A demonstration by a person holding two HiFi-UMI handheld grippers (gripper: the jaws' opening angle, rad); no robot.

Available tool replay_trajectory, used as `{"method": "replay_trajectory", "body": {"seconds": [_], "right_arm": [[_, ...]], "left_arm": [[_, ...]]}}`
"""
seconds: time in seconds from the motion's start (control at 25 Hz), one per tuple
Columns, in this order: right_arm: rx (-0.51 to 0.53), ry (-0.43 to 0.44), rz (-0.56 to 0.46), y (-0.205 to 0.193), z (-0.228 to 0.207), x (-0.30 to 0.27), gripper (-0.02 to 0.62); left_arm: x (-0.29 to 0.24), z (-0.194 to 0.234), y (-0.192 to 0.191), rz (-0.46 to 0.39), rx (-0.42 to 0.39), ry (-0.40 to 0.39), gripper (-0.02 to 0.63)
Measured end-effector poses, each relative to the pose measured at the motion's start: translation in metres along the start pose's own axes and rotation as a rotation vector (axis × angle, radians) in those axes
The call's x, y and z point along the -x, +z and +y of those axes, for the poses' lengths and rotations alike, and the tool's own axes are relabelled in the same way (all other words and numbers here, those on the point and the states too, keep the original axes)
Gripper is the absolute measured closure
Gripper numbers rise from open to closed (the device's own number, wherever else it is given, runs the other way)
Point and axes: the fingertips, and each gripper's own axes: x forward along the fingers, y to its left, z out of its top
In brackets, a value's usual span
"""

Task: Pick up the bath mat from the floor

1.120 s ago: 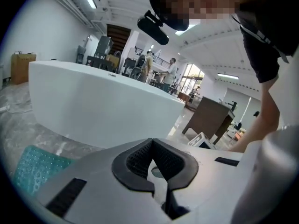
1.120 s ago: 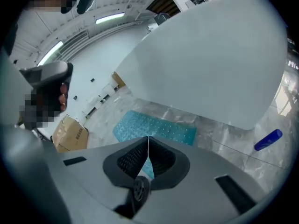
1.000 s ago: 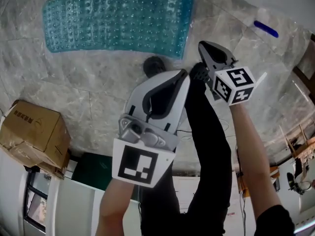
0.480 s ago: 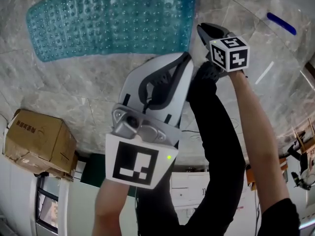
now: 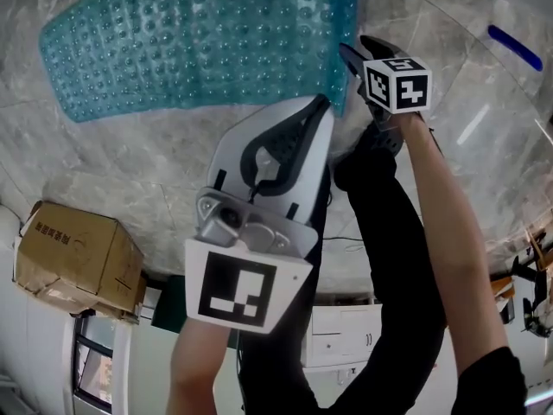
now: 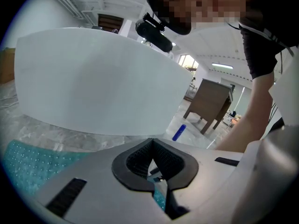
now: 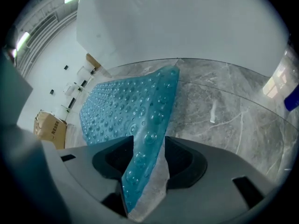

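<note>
The teal, bubble-textured bath mat [image 5: 190, 41] lies on the grey marble floor, filling the top of the head view. My right gripper [image 5: 350, 59] is at the mat's right edge. In the right gripper view that edge of the mat [image 7: 140, 125] stands lifted between the two dark pads, with a gap on either side. The right gripper [image 7: 148, 143] is opening its jaws and the pads do not press on the mat. My left gripper [image 5: 324, 102] hovers just below the mat's near edge, its pads closed together with nothing in them [image 6: 152, 141].
A cardboard box [image 5: 78, 253] sits on the floor at the left. A blue cylinder [image 5: 514, 46] lies at the far right. A large white curved tub wall [image 6: 93, 78] rises behind the mat. The person's dark trouser leg and shoe [image 5: 380, 137] stand beside the right gripper.
The right gripper has moved forward to the mat's right edge. The left gripper has followed toward the mat's near edge, and the mat fills more of the head view.
</note>
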Motion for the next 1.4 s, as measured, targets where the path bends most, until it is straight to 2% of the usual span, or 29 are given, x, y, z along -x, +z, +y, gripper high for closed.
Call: {"method": "replay_trajectory", "body": {"seconds": [0.2,0.4,0.48,0.68,0.8,0.92,1.2,1.4], "right_arm": [[-0.088,0.029,0.03,-0.008,-0.004,-0.021,0.394],[-0.166,0.012,0.053,-0.016,-0.01,-0.033,0.394],[-0.18,0.004,0.058,-0.017,-0.01,-0.033,0.417],[-0.125,-0.025,0.061,-0.011,0.004,-0.021,0.467],[-0.057,-0.034,0.051,0.002,0.022,-0.005,0.51],[-0.036,-0.019,0.045,0.01,0.042,0.018,0.543],[-0.008,0.051,0.031,0.033,0.096,0.092,0.549],[0.024,0.085,0.039,0.048,0.134,0.167,0.554]], "left_arm": [[-0.005,0.008,-0.011,0.017,-0.013,-0.007,0.604],[-0.01,0.013,-0.01,0.009,-0.023,0.005,0.604],[-0.01,0.012,-0.011,0.008,-0.018,0.012,0.604],[-0.003,0.007,-0.008,0.025,-0.034,0.007,0.604],[0.005,0.002,0.002,0.028,-0.045,0.015,0.604],[0.018,-0.006,0.017,0.021,-0.032,0.037,0.604],[0.061,-0.036,0.066,-0.006,-0.025,0.074,0.604],[0.101,-0.064,0.115,-0.039,-0.045,0.083,0.604]]}}
